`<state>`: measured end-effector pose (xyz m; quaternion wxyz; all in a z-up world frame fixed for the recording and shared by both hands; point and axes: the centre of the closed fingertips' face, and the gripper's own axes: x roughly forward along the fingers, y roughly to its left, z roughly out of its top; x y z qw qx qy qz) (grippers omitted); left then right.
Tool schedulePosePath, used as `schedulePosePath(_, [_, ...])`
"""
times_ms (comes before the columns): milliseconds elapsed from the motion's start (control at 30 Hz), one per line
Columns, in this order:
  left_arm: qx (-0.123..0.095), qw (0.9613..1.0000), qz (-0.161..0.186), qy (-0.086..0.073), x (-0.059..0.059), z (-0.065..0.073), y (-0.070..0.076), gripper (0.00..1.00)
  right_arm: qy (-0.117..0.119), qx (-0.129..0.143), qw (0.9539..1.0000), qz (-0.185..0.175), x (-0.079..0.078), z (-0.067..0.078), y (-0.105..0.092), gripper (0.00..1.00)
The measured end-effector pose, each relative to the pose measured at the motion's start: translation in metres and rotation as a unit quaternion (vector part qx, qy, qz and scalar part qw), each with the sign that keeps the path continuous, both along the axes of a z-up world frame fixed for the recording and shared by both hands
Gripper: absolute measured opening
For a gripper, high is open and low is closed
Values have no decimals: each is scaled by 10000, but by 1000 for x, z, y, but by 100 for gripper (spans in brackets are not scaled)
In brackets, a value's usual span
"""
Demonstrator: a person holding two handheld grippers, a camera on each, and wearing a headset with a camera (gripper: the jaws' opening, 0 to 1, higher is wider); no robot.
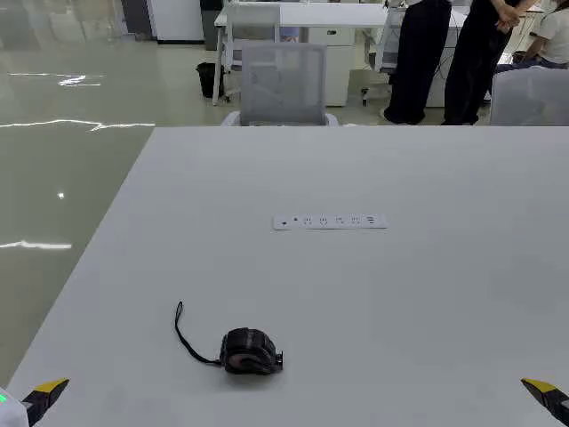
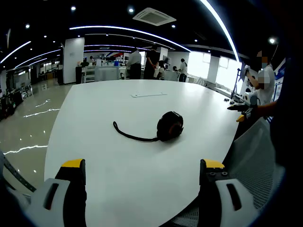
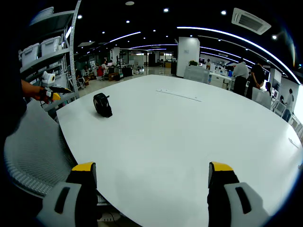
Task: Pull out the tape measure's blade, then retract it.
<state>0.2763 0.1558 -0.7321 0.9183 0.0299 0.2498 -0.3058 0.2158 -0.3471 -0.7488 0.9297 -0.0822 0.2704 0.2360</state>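
A: How does the left gripper (image 2: 143, 163) stand?
B: I have its jaws spread wide, gripping nothing, at the near edge of the white table (image 2: 94, 109). My right gripper (image 3: 153, 166) is equally wide and touches nothing.
A: And the tape measure (image 2: 170, 126)?
B: It lies ahead of my left gripper, slightly right, with its strap (image 2: 132, 136) trailing left. From my right gripper it is far left. A power strip (image 2: 149, 95) lies beyond.
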Motion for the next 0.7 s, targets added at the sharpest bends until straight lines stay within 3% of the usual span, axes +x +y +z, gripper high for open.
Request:
schedulePosePath(367, [-58, 9999, 12, -86, 3, 3, -1, 99, 2, 8, 10000, 68, 5, -1, 2, 100])
schedulePosePath(700, [-87, 10000, 30, -27, 1, 3, -2, 99, 26, -20, 10000, 68, 2, -3, 5, 100])
